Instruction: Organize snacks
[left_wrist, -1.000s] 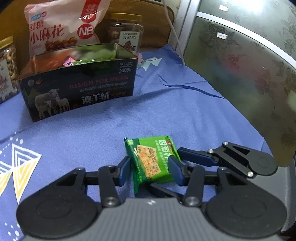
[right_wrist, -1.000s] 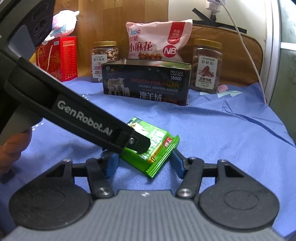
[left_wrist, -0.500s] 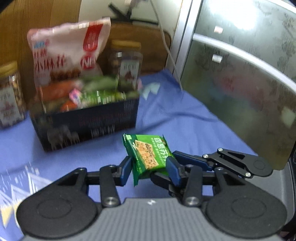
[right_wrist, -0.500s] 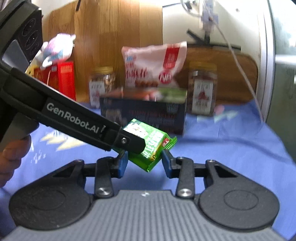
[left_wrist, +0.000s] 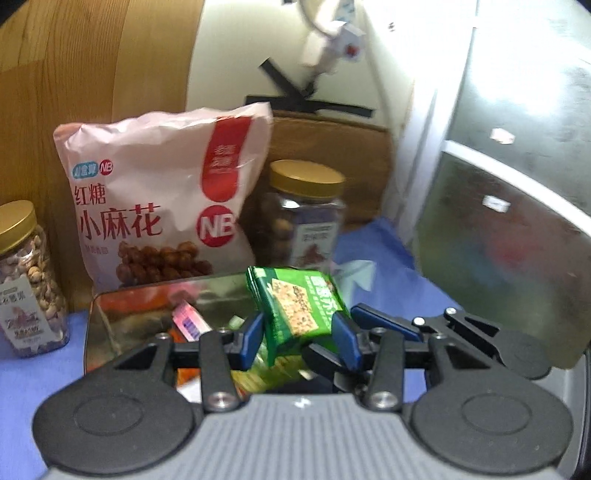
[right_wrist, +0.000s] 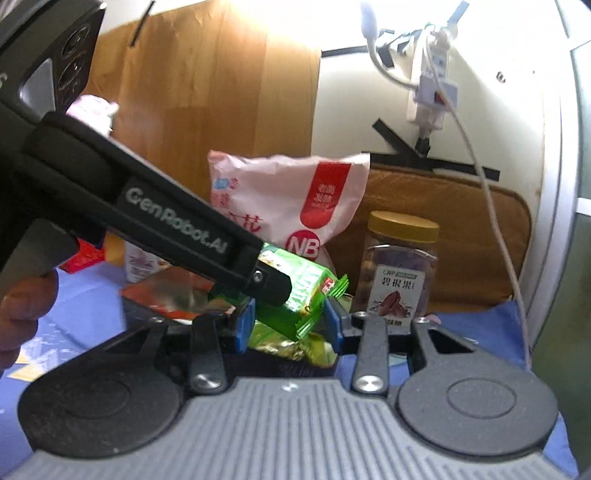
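Note:
A green cracker packet (left_wrist: 300, 309) is held in the air over the open dark tin box (left_wrist: 110, 306), which holds several small snacks. My left gripper (left_wrist: 297, 332) is shut on the packet. My right gripper (right_wrist: 290, 325) is shut on the same packet (right_wrist: 303, 291) from the other side. The left gripper's black finger (right_wrist: 266, 280) crosses the right wrist view and covers part of the packet. The right gripper's finger (left_wrist: 388, 325) shows beside the packet in the left wrist view.
Behind the tin stand a pink snack bag (left_wrist: 162, 206), a gold-lidded nut jar (left_wrist: 304, 214) at the right and another jar (left_wrist: 26, 280) at the left. A blue cloth (left_wrist: 369, 251) covers the surface. A frosted glass panel (left_wrist: 517, 221) stands at the right.
Both grippers have lifted the green packet off the blue cloth and carried it forward, over the open tin. The views have tilted upward.

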